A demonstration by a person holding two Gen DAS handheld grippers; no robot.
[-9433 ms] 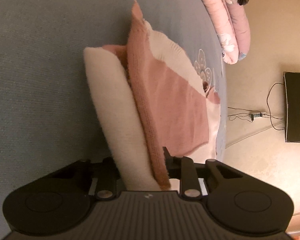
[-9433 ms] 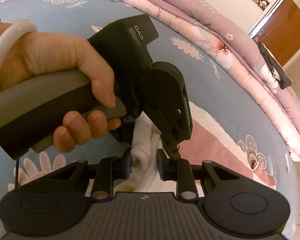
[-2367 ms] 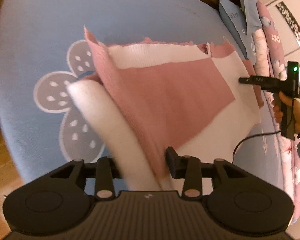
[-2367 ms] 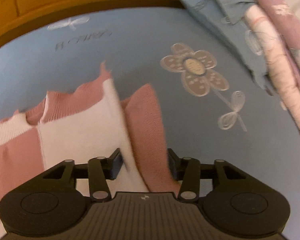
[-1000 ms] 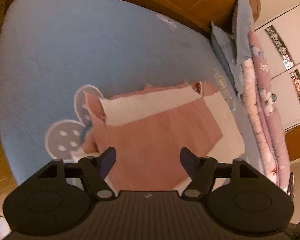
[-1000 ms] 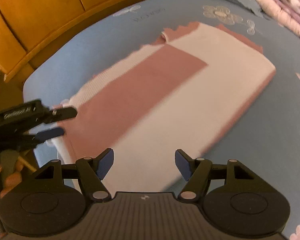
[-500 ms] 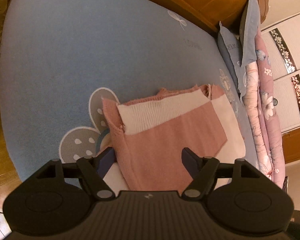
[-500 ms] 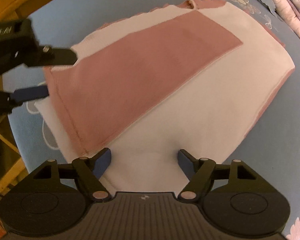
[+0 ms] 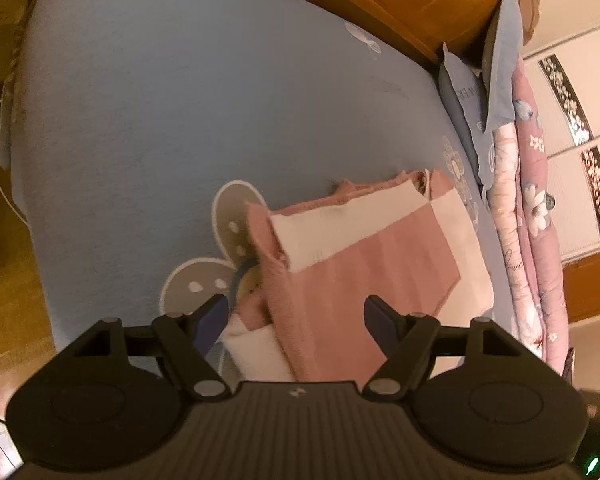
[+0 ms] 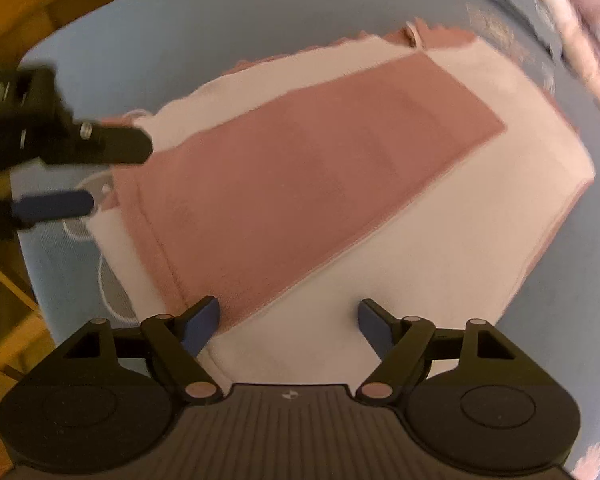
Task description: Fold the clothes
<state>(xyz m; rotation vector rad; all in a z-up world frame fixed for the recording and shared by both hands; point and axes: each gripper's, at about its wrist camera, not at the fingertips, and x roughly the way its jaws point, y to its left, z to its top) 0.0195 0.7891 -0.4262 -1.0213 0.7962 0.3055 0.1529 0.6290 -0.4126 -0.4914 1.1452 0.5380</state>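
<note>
- Left gripper (image 9: 296,314): released, jaws spread wide with nothing pressed between the pads. The near corner of the folded garment (image 9: 364,264) lies under and between the fingertips.
- Right gripper (image 10: 288,320): released; its jaws have just been opening, and only the cream edge of the garment shows beneath the gap — no pad presses on it.
- Position of the task's thing: the pink-and-cream garment lies folded on the bed (image 9: 180,120), directly ahead of both grippers, with the left gripper at its left end as the right wrist view shows it.
- Risk one: in my judgement a grasp at the near corner may pinch only the top layer, so the fold would peel apart when lifted.
- Risk two: the corner under the left gripper is bunched and uneven — a further fold over it would likely set crooked.
- Risk three: the garment sits near the bed's edge; a hard pull toward the grippers could drag it off.
- Containers: none in view.
</note>
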